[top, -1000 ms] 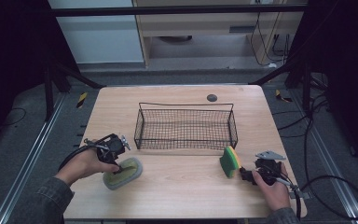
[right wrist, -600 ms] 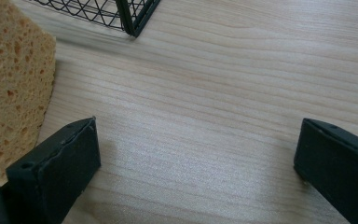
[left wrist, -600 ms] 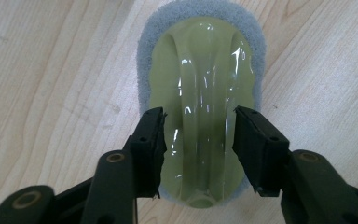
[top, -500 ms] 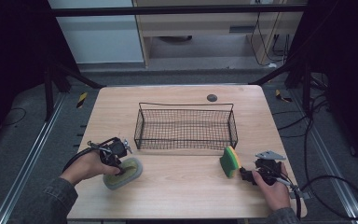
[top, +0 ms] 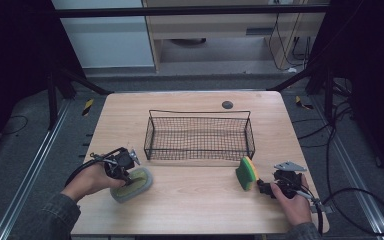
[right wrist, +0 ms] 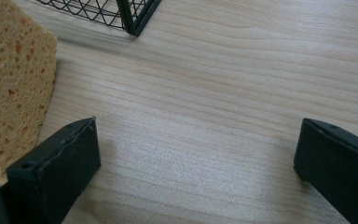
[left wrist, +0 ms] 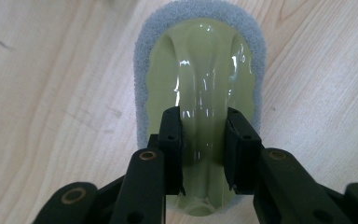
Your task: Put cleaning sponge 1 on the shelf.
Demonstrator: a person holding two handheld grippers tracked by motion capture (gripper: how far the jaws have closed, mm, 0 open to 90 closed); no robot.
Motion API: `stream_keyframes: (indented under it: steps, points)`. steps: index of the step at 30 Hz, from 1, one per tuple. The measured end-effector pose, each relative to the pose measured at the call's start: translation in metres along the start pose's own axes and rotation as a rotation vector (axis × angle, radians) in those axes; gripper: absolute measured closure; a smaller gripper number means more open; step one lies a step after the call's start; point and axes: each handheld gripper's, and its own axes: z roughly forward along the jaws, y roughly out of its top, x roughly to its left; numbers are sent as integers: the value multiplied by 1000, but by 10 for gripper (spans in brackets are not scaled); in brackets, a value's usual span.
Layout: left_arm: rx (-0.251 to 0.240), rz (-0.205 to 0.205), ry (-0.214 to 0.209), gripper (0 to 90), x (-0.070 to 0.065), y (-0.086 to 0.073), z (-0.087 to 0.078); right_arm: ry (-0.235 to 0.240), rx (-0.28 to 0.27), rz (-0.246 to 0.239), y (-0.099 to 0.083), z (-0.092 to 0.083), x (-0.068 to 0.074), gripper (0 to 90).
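The left gripper (top: pixel 125 172) is clenched on the scrubber (top: pixel 132 183), a grey oval pad with a pale green glossy handle, which lies flat on the table (top: pixel 195 200) near its front left edge. In the left gripper view the two black jaws press on either side of the raised green grip of the scrubber (left wrist: pixel 200 88); they have just been closing on it, and the grey pad rests on the wood beneath. The person's left hand (top: pixel 92 179) wraps the gripper's body from the left. The right gripper (top: pixel 265 187) sits near the front right edge with its jaws spread wide and nothing between them; in the right gripper view (right wrist: pixel 196 163) bare wood shows between the two jaws. Just beside its left jaw stands the sponge (top: pixel 246 173), on edge, yellow with a green face, its porous yellow side (right wrist: pixel 9 88) close to that jaw, though I cannot tell whether they touch. The wire basket (top: pixel 200 136) stands in the middle of the table, behind both, and its corner (right wrist: pixel 135 21) is near the sponge.
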Motion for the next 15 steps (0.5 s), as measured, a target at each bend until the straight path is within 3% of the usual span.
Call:
stream_keyframes:
  steps: [8,15]
  points:
    - [-122,83,107,707,-11,6,-24,-1,-1,-2,0,0,0,6]
    - [-134,124,138,708,-14,13,-31,-1,0,-1,0,0,0,6]
